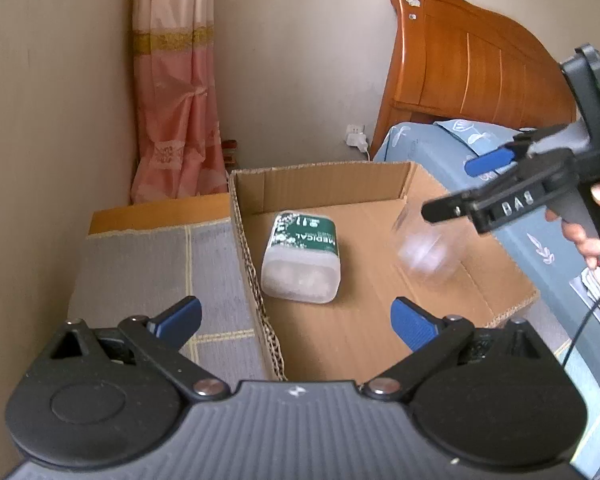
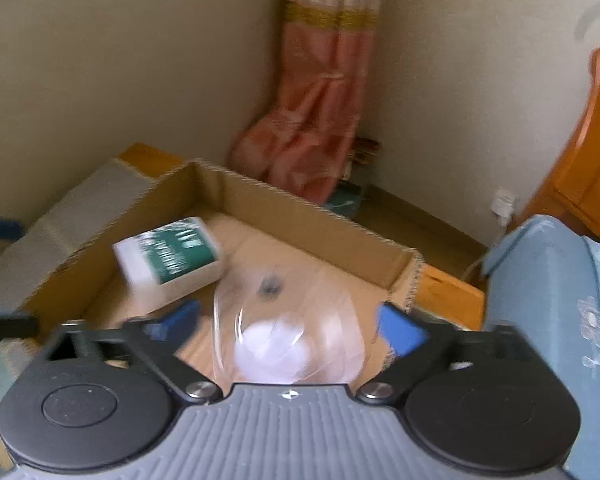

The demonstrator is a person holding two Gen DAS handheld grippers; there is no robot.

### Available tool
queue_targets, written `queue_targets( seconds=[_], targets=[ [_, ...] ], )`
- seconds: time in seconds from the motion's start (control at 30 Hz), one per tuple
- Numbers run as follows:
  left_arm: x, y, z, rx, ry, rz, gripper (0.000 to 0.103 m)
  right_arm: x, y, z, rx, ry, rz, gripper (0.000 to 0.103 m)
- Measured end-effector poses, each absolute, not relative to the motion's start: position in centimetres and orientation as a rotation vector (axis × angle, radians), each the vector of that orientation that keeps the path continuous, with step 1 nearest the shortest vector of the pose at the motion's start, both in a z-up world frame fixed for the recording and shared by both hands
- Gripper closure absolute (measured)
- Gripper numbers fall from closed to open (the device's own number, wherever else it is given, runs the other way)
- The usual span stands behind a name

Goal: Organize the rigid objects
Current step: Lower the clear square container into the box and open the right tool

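An open cardboard box (image 1: 320, 168) (image 2: 300, 204) holds a white container with a green medical label (image 1: 300, 256) (image 2: 172, 252), lying on its side at the left of the box floor. A clear plastic cup (image 1: 424, 248) (image 2: 284, 344) shows blurred over the right half of the box. It lies between the spread blue pads of my right gripper (image 2: 288, 322) (image 1: 466, 188), with a small gap on each side. My left gripper (image 1: 296, 320) is open and empty above the box's near edge.
The box rests on a wooden table with a grey mat (image 1: 160, 272) to its left. A bed with a blue sheet (image 1: 428, 148) and a wooden headboard (image 1: 480, 60) stands at the right. A pink curtain (image 1: 176, 100) hangs in the corner. A hand (image 1: 584, 236) holds the right gripper.
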State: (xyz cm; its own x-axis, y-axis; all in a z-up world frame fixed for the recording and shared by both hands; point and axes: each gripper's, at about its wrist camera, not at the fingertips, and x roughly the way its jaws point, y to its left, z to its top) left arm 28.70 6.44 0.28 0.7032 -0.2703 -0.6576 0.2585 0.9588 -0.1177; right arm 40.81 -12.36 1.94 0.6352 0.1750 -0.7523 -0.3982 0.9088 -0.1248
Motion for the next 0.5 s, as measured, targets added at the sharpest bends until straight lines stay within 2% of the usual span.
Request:
queue_targets(
  seconds=[0.23,0.5],
  targets=[
    [27.7,6.5,0.5,-0.016,0.735,-0.29,0.003,39.0,-13.7,2.6,-0.258,0.824,0.284,0.0],
    [24.4,6.1,1.2,0.013,0.723,-0.292,0.003,33.2,-15.1,4.0,-0.222,0.82,0.229,0.0]
  ],
)
